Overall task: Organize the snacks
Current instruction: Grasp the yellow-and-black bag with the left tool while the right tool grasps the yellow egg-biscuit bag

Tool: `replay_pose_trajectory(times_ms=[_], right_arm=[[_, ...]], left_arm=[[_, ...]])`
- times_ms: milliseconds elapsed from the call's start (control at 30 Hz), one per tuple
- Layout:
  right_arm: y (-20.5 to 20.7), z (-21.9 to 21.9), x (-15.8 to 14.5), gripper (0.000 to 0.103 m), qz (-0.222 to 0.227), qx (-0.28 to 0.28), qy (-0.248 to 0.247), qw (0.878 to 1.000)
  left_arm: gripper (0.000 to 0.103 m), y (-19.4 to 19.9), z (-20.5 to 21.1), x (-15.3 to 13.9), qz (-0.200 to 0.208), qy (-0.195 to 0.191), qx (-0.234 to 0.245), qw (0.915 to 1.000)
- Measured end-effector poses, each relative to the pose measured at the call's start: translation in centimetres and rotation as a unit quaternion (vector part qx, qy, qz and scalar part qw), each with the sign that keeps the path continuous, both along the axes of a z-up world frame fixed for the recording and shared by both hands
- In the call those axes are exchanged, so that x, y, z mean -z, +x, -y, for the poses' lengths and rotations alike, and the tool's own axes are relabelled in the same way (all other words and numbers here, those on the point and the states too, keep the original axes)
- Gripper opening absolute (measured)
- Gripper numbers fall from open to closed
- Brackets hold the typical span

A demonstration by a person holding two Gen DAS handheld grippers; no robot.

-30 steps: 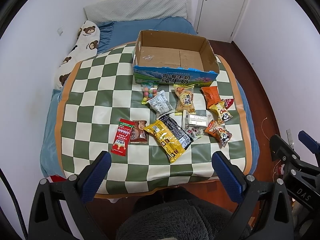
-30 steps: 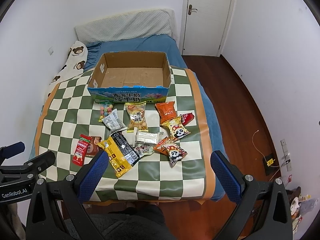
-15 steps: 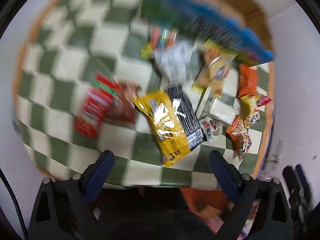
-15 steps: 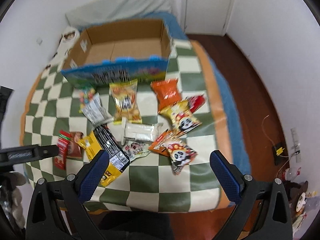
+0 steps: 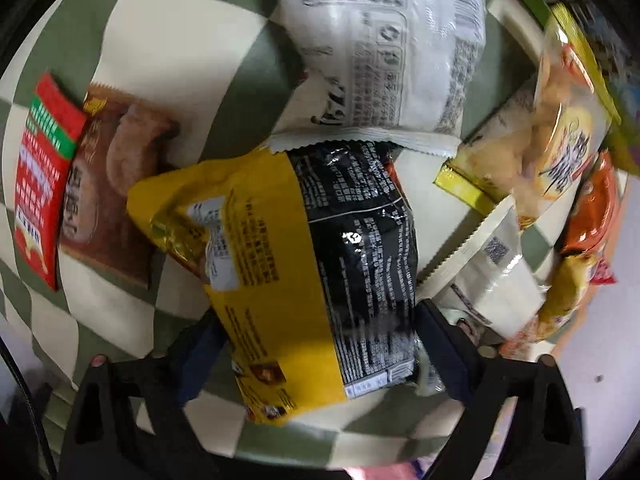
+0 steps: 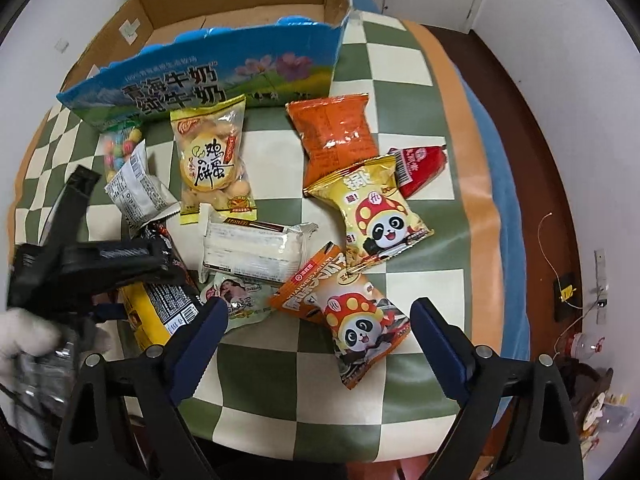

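Crinkly foil of the yellow-and-black bag lies on the checked cloth between the left gripper fingers (spread, not clamped). Right gripper hovers wide apart above the glossy panda packet, near the cardboard box.

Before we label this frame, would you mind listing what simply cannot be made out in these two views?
- Left wrist view: the left gripper straddles the yellow-and-black bag; whether its pads touch it is hidden by the bag and blur.
- Left wrist view: the cardboard box is out of frame.
- Right wrist view: the left gripper's body covers most of that bag.
- Right wrist view: the box has its far wall cut off by the top edge.
- Right wrist view: the candy pouch is partly behind the white packet.
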State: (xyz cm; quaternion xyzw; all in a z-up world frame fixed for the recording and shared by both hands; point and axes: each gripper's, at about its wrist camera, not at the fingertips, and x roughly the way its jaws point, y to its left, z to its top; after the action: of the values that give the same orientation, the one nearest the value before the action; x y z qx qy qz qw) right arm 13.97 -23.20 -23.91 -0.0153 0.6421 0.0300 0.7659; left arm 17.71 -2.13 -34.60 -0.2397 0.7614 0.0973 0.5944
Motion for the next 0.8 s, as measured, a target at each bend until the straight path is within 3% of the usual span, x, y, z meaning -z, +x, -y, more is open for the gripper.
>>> replay_pose_trajectory(times_ms=[67,167,267,367,500,800], right_arm=[[0.1,-0.2,0.2,0.094,-0.003,-0.010,0.000,1.000],[0.6,-0.3,0.5,0.094,-0.005,-0.023,0.003,1.000],[1.5,-0.7,1.0,0.091,-0.010,-0.038,0.012,0.999],[2.8,-1.6,1.5,0.091,-0.012,-0.042,0.025,0.999],[5.8,-3.9,3.0,0.091,-0.004,-0.033,0.063,0.997],[12.3,-8.3,8.6,0.088,-0.008,0.009,0.103,0.995]], left_arm=[[0.086,-0.4,0.6,-0.7,0.021,0.014,0.021,0.9995],[0.086,-1.1,2.1,-2.2,0.052,0.057,0.097,0.9923],[0.086,-2.1,3.2,-3.4,0.077,0.100,0.168,0.9776],[0.086,-3.3,3.6,-4.4,0.093,0.145,0.231,0.9575],[0.086,-4.0,2.5,-5.8,0.108,0.176,0.264,0.9422],[0.088,-4.4,1.0,-6.4,0.105,0.160,0.207,0.9594]])
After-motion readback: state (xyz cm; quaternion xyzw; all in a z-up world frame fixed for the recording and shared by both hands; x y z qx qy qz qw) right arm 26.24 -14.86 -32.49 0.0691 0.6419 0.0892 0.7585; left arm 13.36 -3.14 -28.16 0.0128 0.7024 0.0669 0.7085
